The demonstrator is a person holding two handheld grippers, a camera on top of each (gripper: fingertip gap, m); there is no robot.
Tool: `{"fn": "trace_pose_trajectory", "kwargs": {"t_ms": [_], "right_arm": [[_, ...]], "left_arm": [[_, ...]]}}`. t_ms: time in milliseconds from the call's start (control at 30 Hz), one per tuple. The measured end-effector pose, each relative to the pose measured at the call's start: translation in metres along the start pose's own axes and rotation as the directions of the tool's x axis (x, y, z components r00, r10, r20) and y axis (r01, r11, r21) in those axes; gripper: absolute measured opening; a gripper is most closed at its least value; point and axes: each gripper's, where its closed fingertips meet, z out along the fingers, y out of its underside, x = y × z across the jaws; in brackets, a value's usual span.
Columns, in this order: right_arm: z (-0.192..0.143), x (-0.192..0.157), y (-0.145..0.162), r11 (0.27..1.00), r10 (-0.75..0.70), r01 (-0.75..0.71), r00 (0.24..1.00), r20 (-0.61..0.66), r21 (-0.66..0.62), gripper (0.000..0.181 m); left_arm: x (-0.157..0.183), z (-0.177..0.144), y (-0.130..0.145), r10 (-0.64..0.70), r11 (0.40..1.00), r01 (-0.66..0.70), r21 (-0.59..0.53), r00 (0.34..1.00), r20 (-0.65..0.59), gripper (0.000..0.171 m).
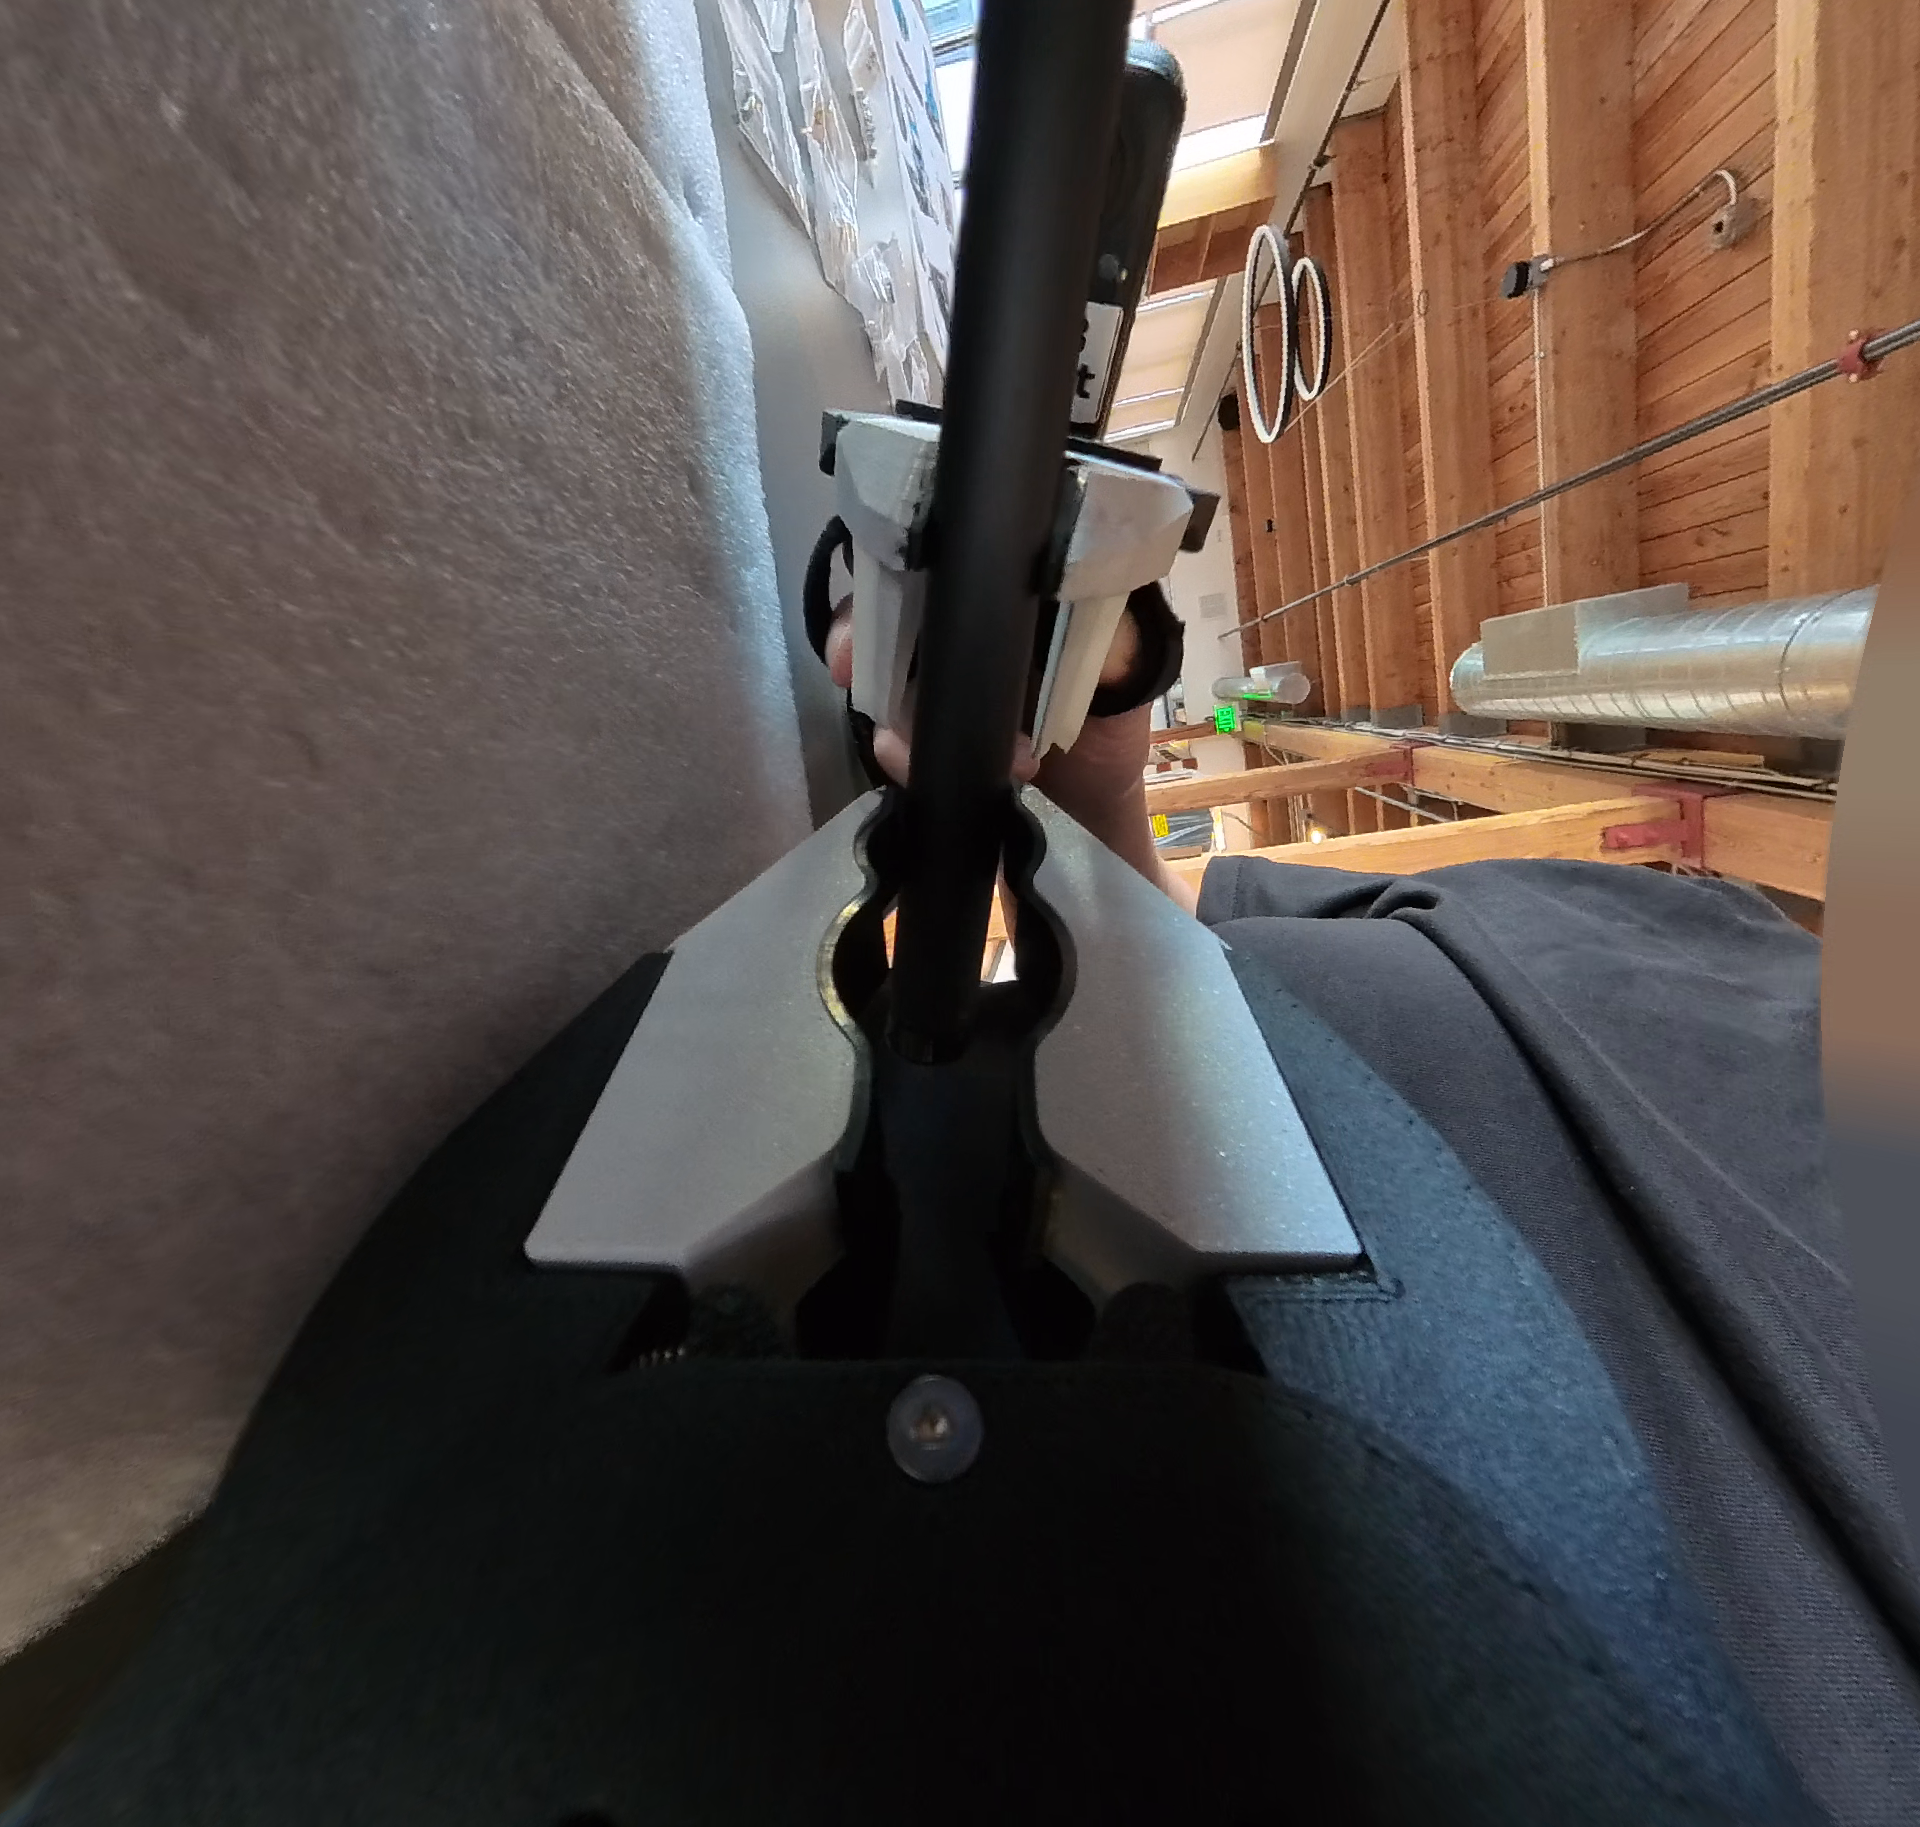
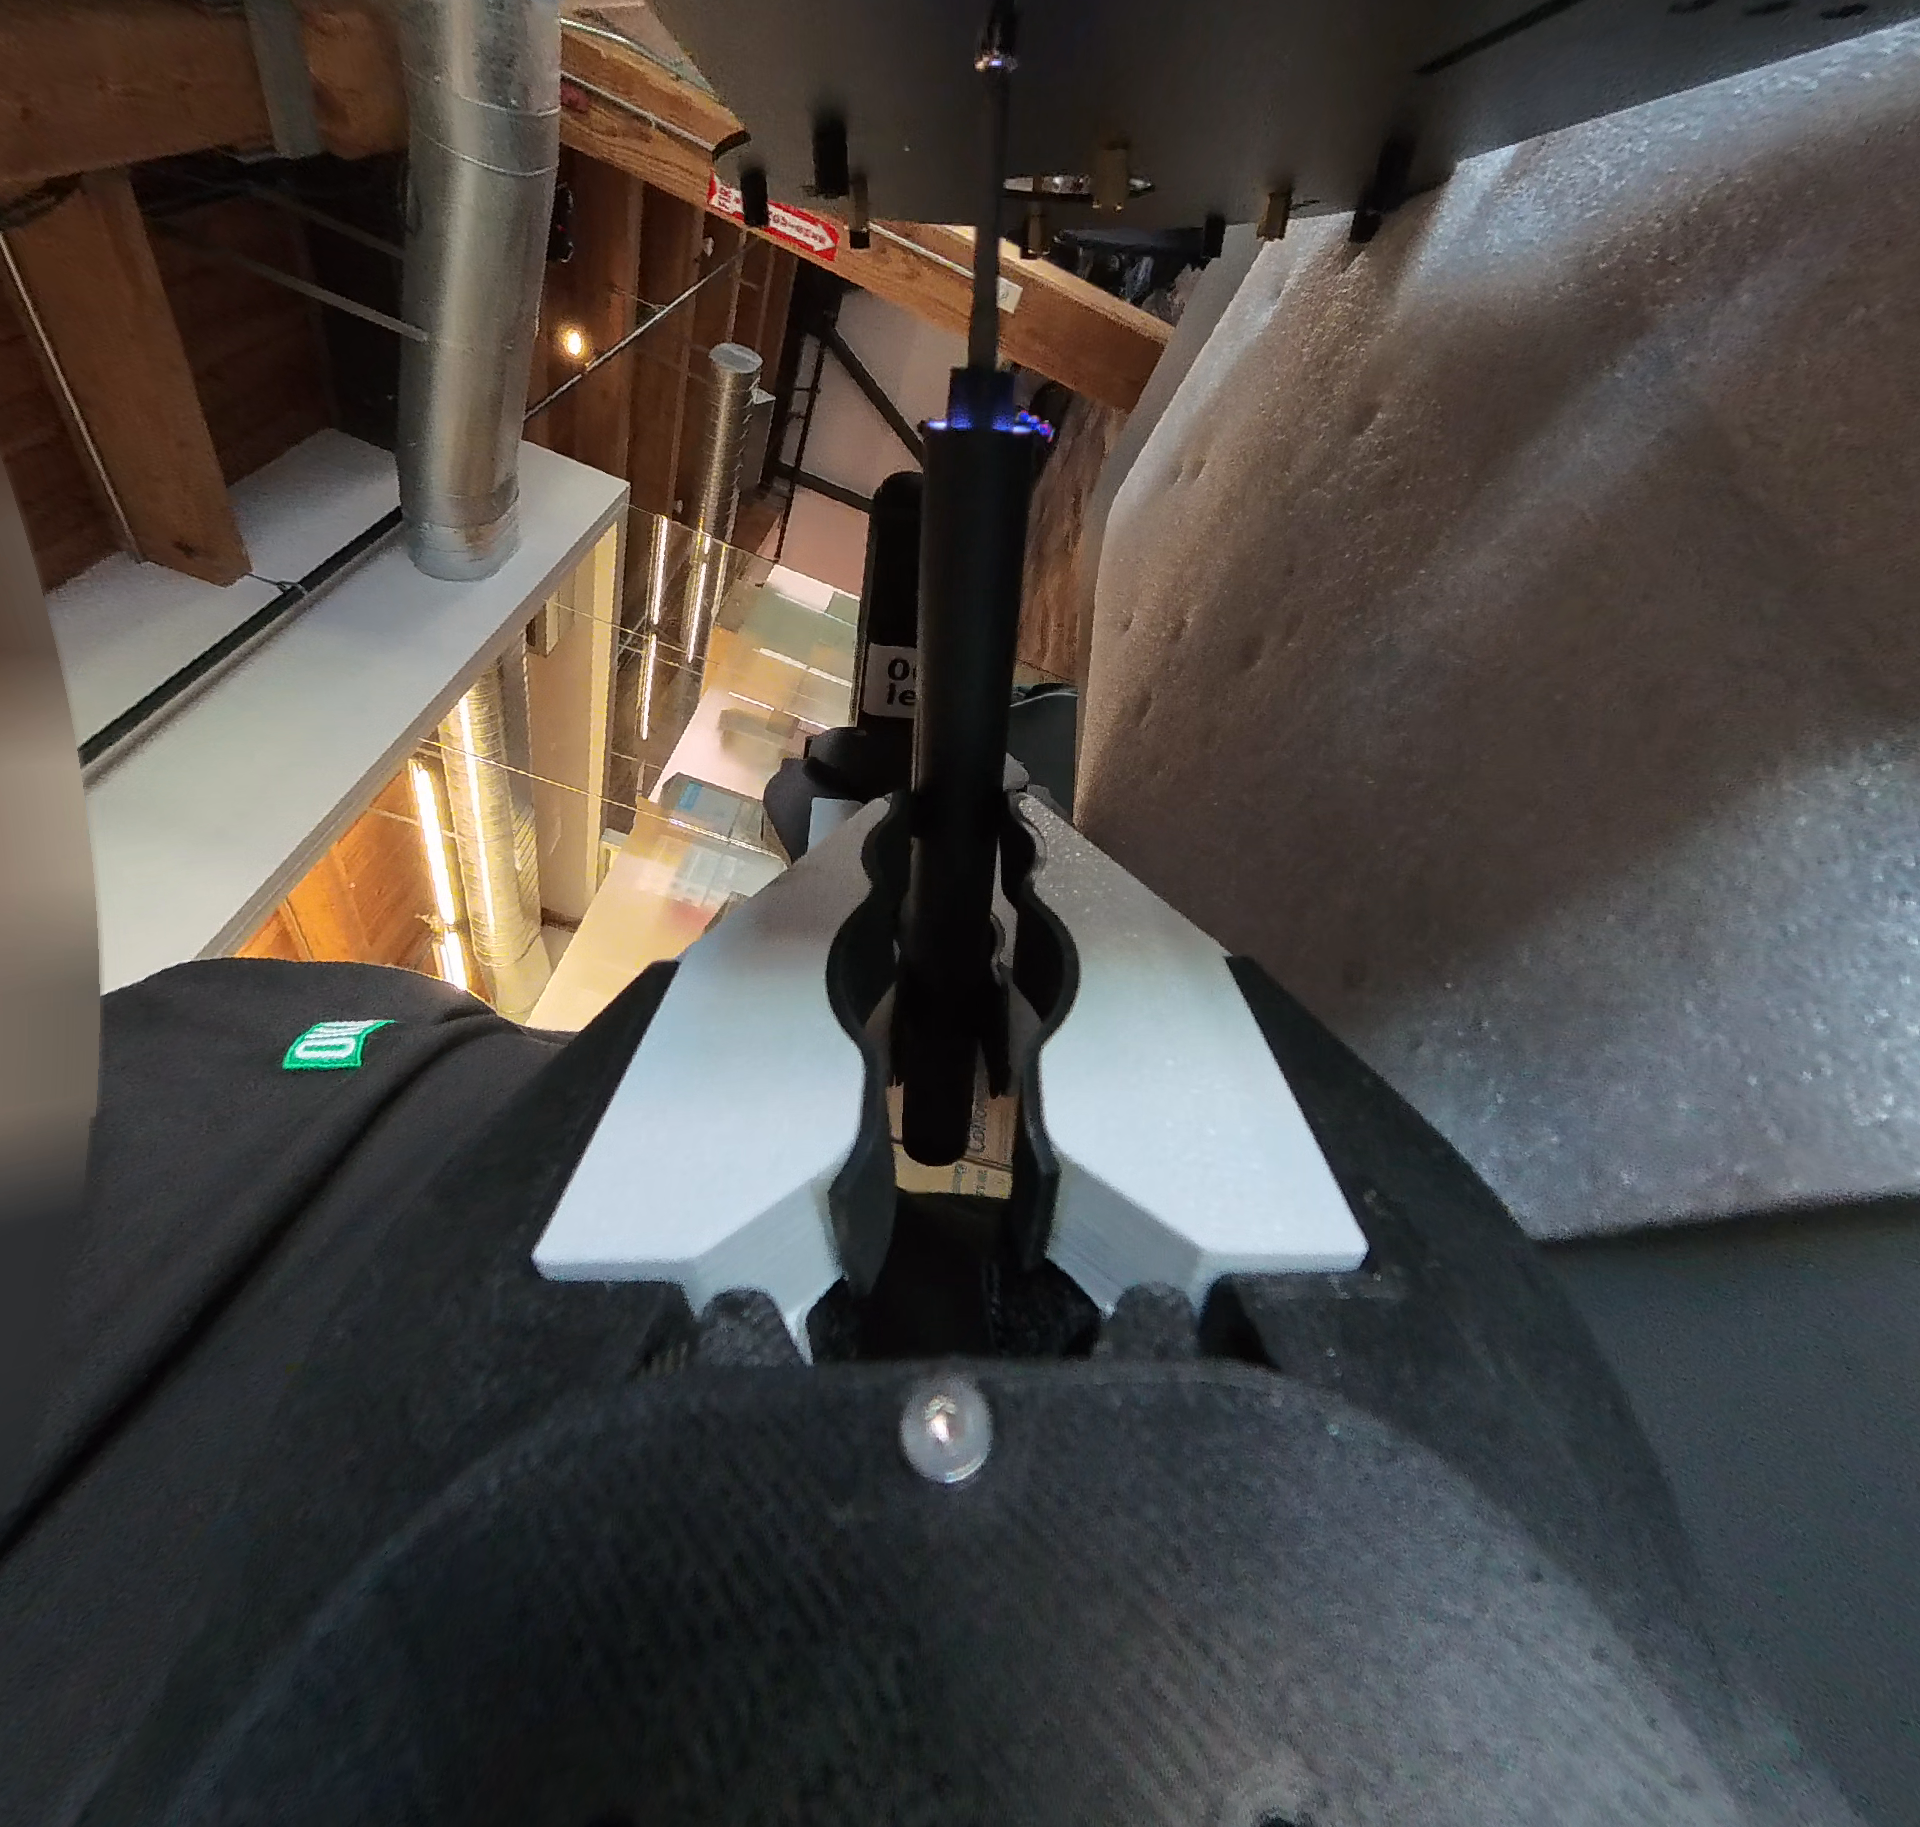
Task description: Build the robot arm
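A black pen-shaped powered screwdriver (image 2: 966, 738) with a blue-lit collar (image 2: 982, 421) is clamped in both grippers. My right gripper (image 2: 961, 811) is shut on its body. Its thin bit (image 2: 992, 219) reaches a screw (image 2: 994, 63) on a grey perforated metal panel (image 2: 1195, 42) with brass standoffs. In the left wrist view my left gripper (image 1: 951, 811) is shut on the same black shaft (image 1: 977, 427), just behind the right gripper (image 1: 966, 738), whose white fingers (image 1: 1086, 624) also clamp it. The left gripper's black handle (image 2: 891, 582) shows partly behind the tool.
A sheet of white packing foam (image 1: 312, 530) stands close beside the grippers and also shows in the right wrist view (image 2: 1507, 686). A person's dark sleeve (image 1: 1558, 1154) lies on the other side (image 2: 260, 1206). Wooden beams and silver ducts (image 2: 468, 219) are far behind. The tips of one gripper are about 5 centimeters away from the tips of the other.
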Motion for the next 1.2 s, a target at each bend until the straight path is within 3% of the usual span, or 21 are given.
{"fn": "trace_pose_trajectory", "kwargs": {"t_ms": [833,967,1200], "right_arm": [[0.002,-0.002,0.000,1.000,0.013,-0.014,0.999,0.030,0.010,0.016],[-0.006,-0.001,-0.016,0.993,0.043,-0.049,0.998,0.051,0.111,0.016],[-0.005,0.000,-0.018,0.993,0.035,-0.040,0.998,0.047,0.111,0.014]], "left_arm": [[0.002,-0.004,0.000,0.002,1.000,-0.002,0.001,1.000,0.000,0.017],[0.003,-0.001,0.000,0.001,1.000,-0.001,-0.003,1.000,-0.008,0.017],[0.002,-0.004,0.000,0.000,1.000,0.000,0.001,1.000,-0.005,0.017]]}}
